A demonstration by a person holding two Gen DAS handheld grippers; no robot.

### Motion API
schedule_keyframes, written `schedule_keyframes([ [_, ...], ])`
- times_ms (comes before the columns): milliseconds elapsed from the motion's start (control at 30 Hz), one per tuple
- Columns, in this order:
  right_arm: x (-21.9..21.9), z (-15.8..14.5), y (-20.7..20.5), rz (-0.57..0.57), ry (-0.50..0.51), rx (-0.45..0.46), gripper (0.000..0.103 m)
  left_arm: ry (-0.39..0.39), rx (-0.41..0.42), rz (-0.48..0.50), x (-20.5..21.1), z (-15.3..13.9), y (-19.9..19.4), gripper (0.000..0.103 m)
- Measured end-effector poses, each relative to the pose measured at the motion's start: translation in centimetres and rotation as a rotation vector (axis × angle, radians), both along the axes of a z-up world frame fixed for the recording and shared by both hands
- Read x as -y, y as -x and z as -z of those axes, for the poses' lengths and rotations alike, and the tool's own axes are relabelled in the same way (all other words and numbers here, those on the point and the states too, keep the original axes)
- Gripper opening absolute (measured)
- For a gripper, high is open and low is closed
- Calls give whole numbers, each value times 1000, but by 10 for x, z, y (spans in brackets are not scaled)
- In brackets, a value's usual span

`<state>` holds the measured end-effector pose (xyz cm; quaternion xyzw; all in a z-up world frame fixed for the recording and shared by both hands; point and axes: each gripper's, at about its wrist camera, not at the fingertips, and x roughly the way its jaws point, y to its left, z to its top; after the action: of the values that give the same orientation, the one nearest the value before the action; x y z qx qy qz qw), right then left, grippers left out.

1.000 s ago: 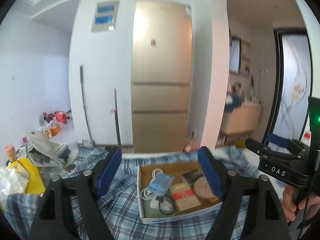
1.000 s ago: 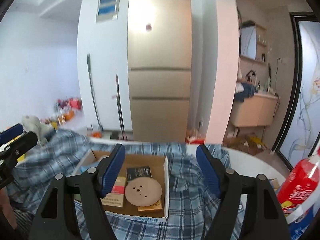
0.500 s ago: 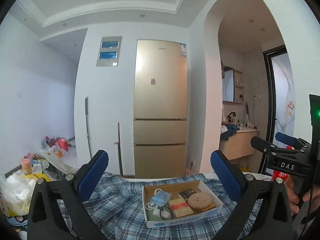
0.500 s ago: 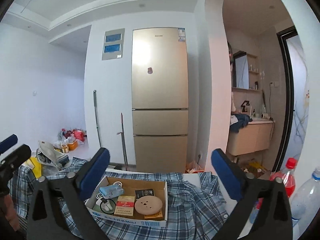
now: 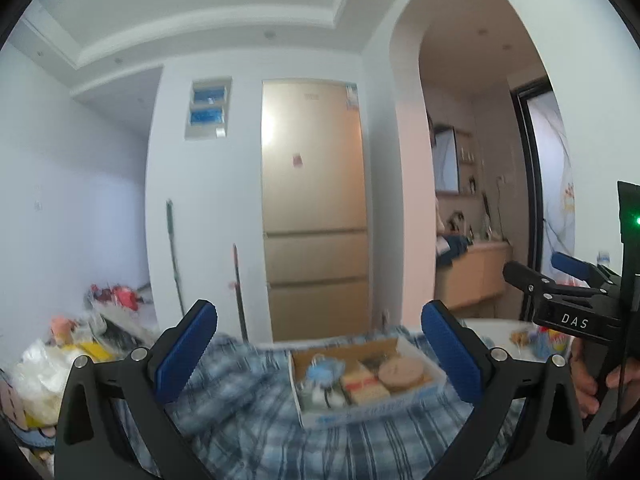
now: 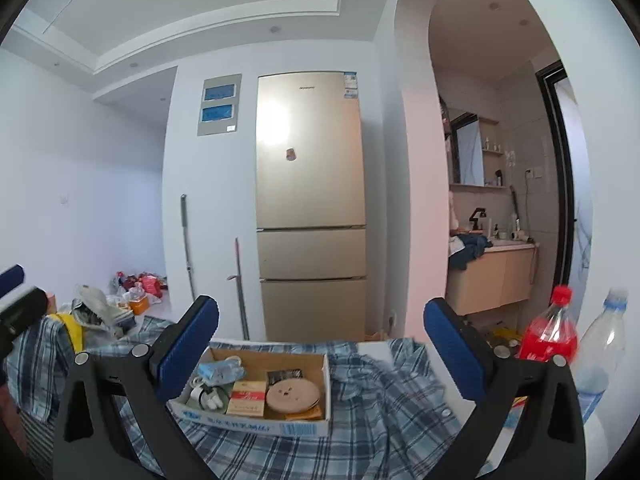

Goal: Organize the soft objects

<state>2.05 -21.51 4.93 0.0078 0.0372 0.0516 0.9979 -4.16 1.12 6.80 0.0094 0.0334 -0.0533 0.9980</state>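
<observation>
A blue plaid shirt (image 5: 248, 412) lies spread over the table, rumpled at its right side (image 6: 380, 400). On it stands an open cardboard box (image 5: 372, 412) holding a light blue face mask (image 6: 218, 370), a round tan disc (image 6: 292, 394), white cables and small packets. My left gripper (image 5: 318, 316) is open and empty, hovering level in front of the shirt. My right gripper (image 6: 320, 308) is open and empty too, with the box (image 6: 248, 426) low between its fingers but farther off. A hand holds the right gripper (image 5: 560, 292) beside the left one.
A red soda bottle (image 6: 548, 336) and a clear bottle (image 6: 600, 348) stand at the table's right. Plastic bags (image 5: 40, 384) and clutter pile up at the left. A gold fridge (image 6: 310, 200) and two leaning mop handles stand behind the table.
Both grippers' jaws have spread wider. Both have drawn back from the box, which looks smaller and farther away, and far more of the ceiling shows above.
</observation>
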Motion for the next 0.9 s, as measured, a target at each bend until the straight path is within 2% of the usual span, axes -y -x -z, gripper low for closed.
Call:
schedule_keyframes([
  [100, -5, 16, 2, -24, 26, 17, 103, 3, 7, -32, -4, 18, -3, 103],
  [200, -8, 29, 4, -38, 36, 28, 102, 18, -14, -17, -7, 31, -11, 103],
  [300, -12, 42, 3, -3, 27, 5, 102, 18, 55, -40, -10, 51, -9, 103],
  [367, -14, 50, 2, -15, 31, -3, 102, 5, 38, -42, -11, 60, -14, 103],
  [533, -9, 55, 2, -3, 15, -15, 103, 21, 1, -54, -15, 66, -24, 103],
  [667, -12, 54, 7, -8, 28, 4, 102, 9, -2, -53, -11, 69, -25, 103],
  [900, -5, 55, 1, -9, -4, -28, 102, 16, -10, -69, -15, 72, -28, 103],
])
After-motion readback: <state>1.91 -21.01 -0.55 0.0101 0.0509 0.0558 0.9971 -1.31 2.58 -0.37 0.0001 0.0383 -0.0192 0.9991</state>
